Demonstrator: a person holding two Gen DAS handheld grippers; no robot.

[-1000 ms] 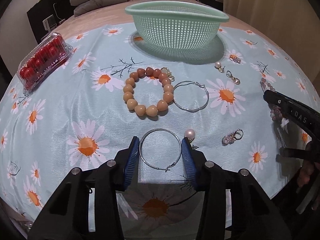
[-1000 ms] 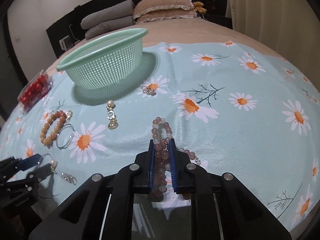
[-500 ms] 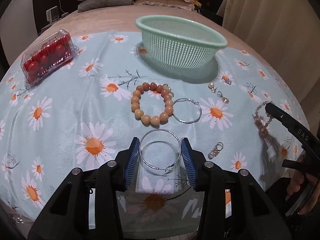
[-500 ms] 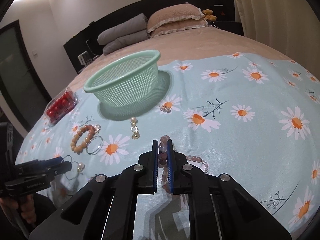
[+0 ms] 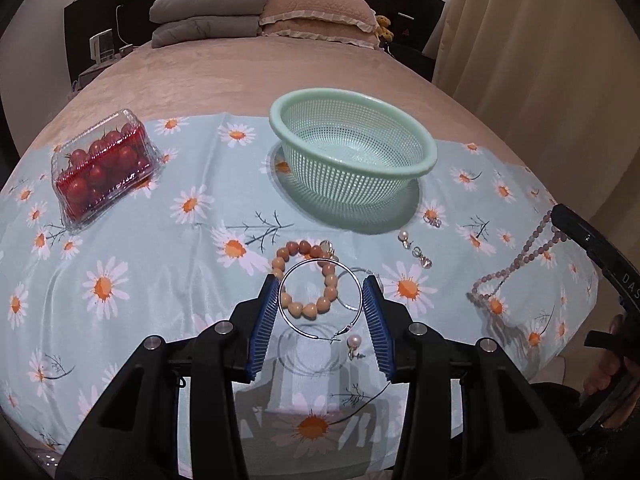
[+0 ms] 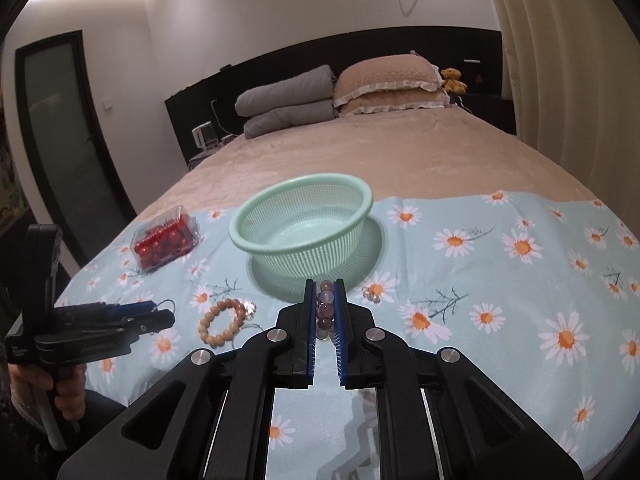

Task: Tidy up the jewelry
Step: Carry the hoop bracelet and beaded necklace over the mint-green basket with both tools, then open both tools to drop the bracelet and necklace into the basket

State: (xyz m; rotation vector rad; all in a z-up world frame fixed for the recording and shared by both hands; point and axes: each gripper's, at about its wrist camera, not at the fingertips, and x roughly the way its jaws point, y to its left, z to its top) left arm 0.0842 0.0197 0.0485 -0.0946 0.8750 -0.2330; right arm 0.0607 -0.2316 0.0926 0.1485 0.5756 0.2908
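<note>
My left gripper (image 5: 322, 292) is shut on a large silver hoop earring (image 5: 320, 276) with a pearl drop (image 5: 354, 341) and holds it above the daisy cloth. My right gripper (image 6: 324, 290) is shut on a pinkish bead necklace (image 6: 325, 312), lifted off the cloth; the strand hangs from its tip in the left wrist view (image 5: 516, 260). A mint green mesh basket (image 5: 424, 168) stands empty at the back, also in the right wrist view (image 6: 248, 240). A tan bead bracelet (image 5: 280, 260) and a second hoop lie on the cloth below the left gripper.
A clear box of red cherry tomatoes (image 5: 100, 168) sits at the far left. Small pearl and crystal earrings (image 5: 416, 246) lie right of the bracelet, near the basket's base. Grey blankets and pillows (image 6: 384, 84) are at the bed's head. The cloth's front edge is near me.
Both grippers have risen away from the cloth. The left lifted the hoop earring with its pearl off the cloth. The right lifted the bead necklace, which now hangs free.
</note>
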